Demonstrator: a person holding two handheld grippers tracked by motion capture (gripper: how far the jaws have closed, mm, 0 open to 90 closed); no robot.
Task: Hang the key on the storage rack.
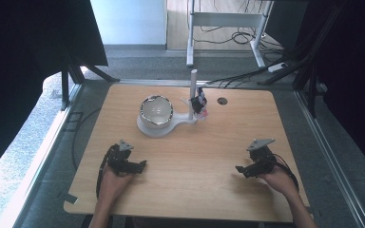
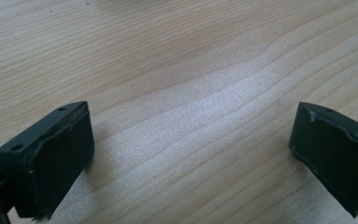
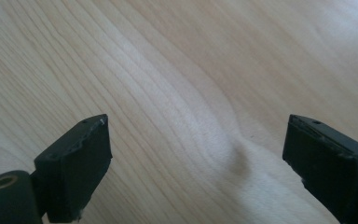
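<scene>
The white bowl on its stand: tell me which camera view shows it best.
The high view: the white bowl sits whole on its white stand, far from both grippers. The left and right gripper views look past open jaws at bare wooden table, with nothing of the bowl.

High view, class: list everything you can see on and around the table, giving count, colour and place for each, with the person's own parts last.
Table: one, light wood, centre.
Bowl: one, white inside with a dark rim, far middle of the table, on the stand's base.
Stand: one, white, upright post right of the bowl.
Small dark object: one, black with pink, at the post; too small to identify.
Hole: one, dark, far table edge.
Cables: several, black, floor beyond.
Left claw: one, black, near left, open.
Right claw: one, black, near right, open.
</scene>
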